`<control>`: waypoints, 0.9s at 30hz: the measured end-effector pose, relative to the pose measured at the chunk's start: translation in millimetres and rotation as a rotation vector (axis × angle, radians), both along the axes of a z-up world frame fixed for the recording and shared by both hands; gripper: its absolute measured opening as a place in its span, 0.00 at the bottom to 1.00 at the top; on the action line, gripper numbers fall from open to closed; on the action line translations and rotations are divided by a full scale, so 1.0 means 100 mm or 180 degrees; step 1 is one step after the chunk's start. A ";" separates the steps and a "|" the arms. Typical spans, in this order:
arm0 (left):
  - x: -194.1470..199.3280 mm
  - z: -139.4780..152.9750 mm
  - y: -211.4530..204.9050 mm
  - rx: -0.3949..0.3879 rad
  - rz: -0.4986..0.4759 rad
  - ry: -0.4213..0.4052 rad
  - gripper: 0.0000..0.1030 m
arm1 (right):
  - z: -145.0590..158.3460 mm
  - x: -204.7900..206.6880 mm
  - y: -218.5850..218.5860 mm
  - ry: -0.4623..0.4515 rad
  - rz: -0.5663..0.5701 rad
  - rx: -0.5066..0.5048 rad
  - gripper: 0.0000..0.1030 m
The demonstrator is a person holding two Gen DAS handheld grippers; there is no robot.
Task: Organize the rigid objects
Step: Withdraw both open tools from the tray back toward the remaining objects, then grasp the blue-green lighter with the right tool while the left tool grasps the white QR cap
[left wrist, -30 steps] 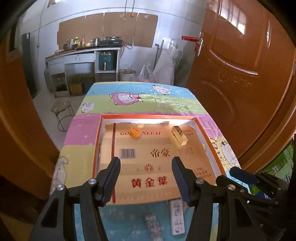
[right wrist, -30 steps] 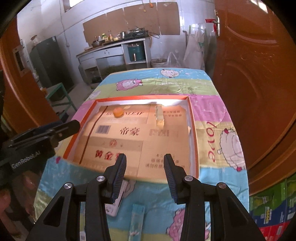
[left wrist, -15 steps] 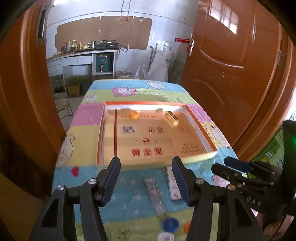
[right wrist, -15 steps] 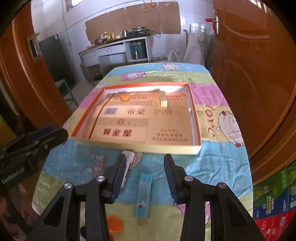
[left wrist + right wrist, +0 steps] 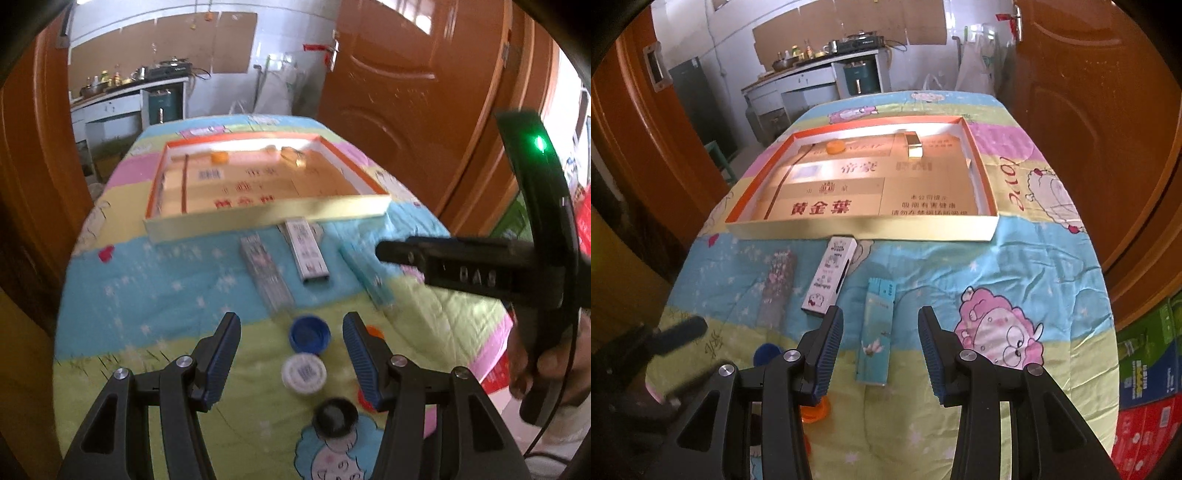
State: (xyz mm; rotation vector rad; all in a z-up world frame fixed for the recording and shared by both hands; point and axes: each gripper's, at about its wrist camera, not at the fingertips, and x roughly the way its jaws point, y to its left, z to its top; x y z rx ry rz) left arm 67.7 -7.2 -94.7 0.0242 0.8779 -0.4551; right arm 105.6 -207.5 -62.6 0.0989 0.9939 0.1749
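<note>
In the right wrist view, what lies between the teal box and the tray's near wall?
Nothing: between the teal box and the tray there is only bare patterned cloth. The white box lies off to the left of that stretch.

orange cap [image 5: 812, 410] half hidden by finger | left-wrist view blurred

Daylit and bright; the left view is motion-blurred, the right sharper; fisheye bending and dark vignetted corners.
</note>
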 end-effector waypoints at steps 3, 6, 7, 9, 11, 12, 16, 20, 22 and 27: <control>-0.04 -0.08 -0.05 0.0075 -0.0050 0.0048 0.56 | -0.05 -0.01 0.00 0.0035 0.0011 -0.0001 0.42; -0.04 -0.14 -0.09 0.0145 -0.0079 0.0094 0.56 | -0.08 0.00 0.00 0.0071 -0.0001 -0.0002 0.42; -0.05 -0.16 -0.10 0.0155 -0.0095 0.0109 0.56 | -0.10 0.00 -0.01 0.0083 -0.0007 -0.0002 0.42; -0.05 -0.20 -0.11 0.0180 -0.0115 0.0136 0.56 | -0.11 0.01 -0.01 0.0095 -0.0012 0.0002 0.42; -0.04 -0.23 -0.12 0.0223 -0.0107 0.0149 0.56 | -0.13 0.01 -0.01 0.0106 -0.0008 0.0001 0.42; -0.04 -0.25 -0.12 0.0239 -0.0096 0.0164 0.56 | -0.14 0.02 0.00 0.0115 -0.0005 -0.0001 0.42; 0.00 -0.31 -0.09 0.0248 -0.0033 0.0214 0.56 | -0.20 0.03 0.01 0.0162 0.0007 0.0003 0.42; -0.01 -0.36 -0.08 0.0270 -0.0027 0.0240 0.56 | -0.25 0.05 0.05 0.0163 0.0037 -0.0100 0.42; -0.02 -0.36 -0.08 0.0274 -0.0041 0.0210 0.56 | -0.28 0.06 0.08 0.0170 0.0052 -0.0123 0.42; -0.04 -0.36 -0.02 0.0201 -0.0005 0.0164 0.44 | -0.35 0.08 0.14 0.0205 0.0077 -0.0220 0.42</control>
